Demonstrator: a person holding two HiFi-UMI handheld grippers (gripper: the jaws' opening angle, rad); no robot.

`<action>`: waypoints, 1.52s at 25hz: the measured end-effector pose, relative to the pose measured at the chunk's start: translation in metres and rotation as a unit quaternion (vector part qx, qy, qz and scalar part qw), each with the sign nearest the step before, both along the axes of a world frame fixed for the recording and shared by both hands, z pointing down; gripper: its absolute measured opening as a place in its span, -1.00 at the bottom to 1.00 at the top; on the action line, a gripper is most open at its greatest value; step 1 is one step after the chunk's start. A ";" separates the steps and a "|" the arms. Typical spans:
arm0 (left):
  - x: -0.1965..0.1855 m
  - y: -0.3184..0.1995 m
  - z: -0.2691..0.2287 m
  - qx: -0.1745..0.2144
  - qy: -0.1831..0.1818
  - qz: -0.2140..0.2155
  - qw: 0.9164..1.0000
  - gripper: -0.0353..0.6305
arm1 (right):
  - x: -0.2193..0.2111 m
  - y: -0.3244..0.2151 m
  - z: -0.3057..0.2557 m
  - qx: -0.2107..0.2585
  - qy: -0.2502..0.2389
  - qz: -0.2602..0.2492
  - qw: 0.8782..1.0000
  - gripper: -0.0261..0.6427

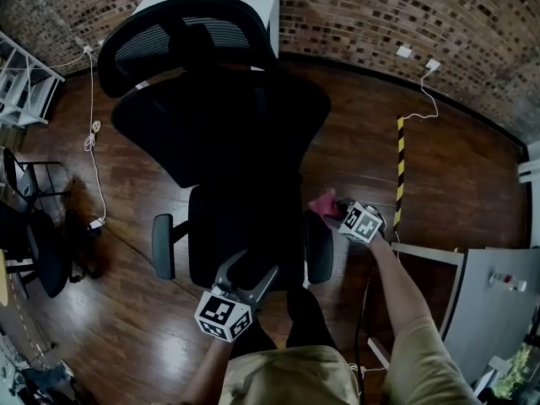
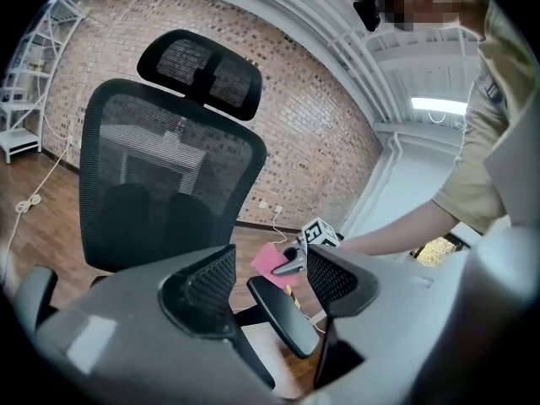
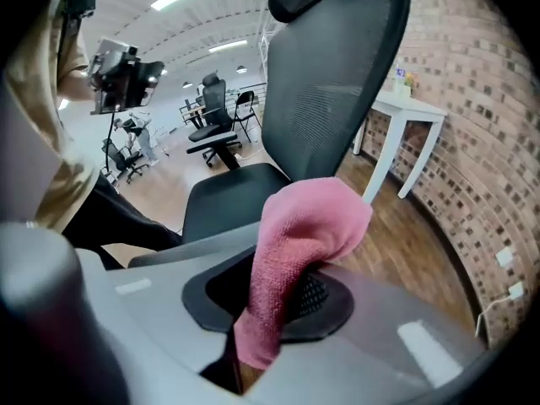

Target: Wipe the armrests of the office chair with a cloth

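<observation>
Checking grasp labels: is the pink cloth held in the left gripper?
No: the jaws of the left gripper stand apart with nothing gripped, while the pink cloth is clamped in the right gripper.

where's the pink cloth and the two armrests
pink cloth [image 3: 310, 219], right gripper view, on its bunched top fold
armrest by the cloth [image 1: 319, 250], head view, middle of its pad
other armrest [image 1: 163, 247], head view, middle of its pad

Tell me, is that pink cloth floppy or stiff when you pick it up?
Probably floppy: the pink cloth droops and folds over where the right gripper pinches it. It looks fuzzy like a towel, so it likely won't slip out easily. It seems light too, since one small pinch holds all of it up.
</observation>
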State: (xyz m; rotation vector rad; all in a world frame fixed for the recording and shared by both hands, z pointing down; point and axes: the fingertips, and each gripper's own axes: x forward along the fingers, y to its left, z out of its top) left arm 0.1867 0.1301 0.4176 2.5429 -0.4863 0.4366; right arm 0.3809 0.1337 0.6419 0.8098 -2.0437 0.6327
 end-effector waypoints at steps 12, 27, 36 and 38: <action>0.004 0.004 0.014 -0.015 -0.008 0.010 1.000 -0.16 | -0.062 0.107 0.006 -0.033 -0.052 -0.049 0.997 -0.72; 0.023 0.015 0.005 -0.009 -0.008 0.040 0.999 -0.16 | -0.123 0.162 -0.034 0.009 -0.265 0.160 0.951 -0.72; 0.018 0.021 0.015 -0.022 -0.012 -0.002 1.000 -0.16 | 0.031 0.003 0.003 -0.001 -0.162 0.304 0.939 -0.71; 0.018 0.021 0.019 -0.025 -0.010 -0.008 1.000 -0.16 | 0.027 -0.009 0.013 -0.026 -0.177 0.294 0.939 -0.71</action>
